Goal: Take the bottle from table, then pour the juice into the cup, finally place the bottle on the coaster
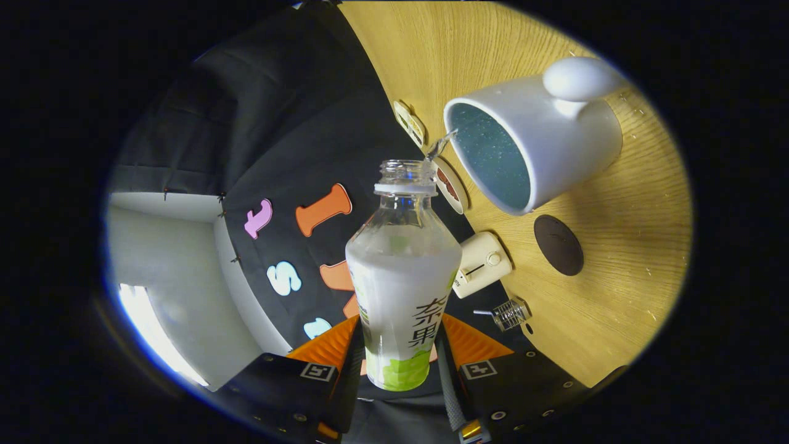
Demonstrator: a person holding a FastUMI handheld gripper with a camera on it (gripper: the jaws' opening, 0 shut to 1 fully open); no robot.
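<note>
Between the two fingers the bottle (402,271) is sitting, and the gripper (400,370) is clenching it on both sides at its lower body. The bottle has no cap, and it is tipped so that its mouth is pointing at the cup (536,139). A thin stream of clear liquid is leaving the mouth and reaching the near rim of the cup. So, as I judge, the pouring step is going on now, and the bottle is still holding much juice.

The cup is white with a bluish inside, and it is standing on the table (622,271) just beyond the bottle's mouth. The round dark coaster (558,245) is lying on the table near the cup, apart from it, on the side towards the fingers.

For the next move, I think the bottle must first come back upright, so that nothing is dripping, and then go to the coaster and stand on its middle.

Along the table's edge beside the black cloth wall, a cream box (482,264) with a knob, a small wire thing (508,313) and some flat round pieces (448,183) are lying. The table is light wood. Behind the cloth a pale wall and a bright opening are showing.
</note>
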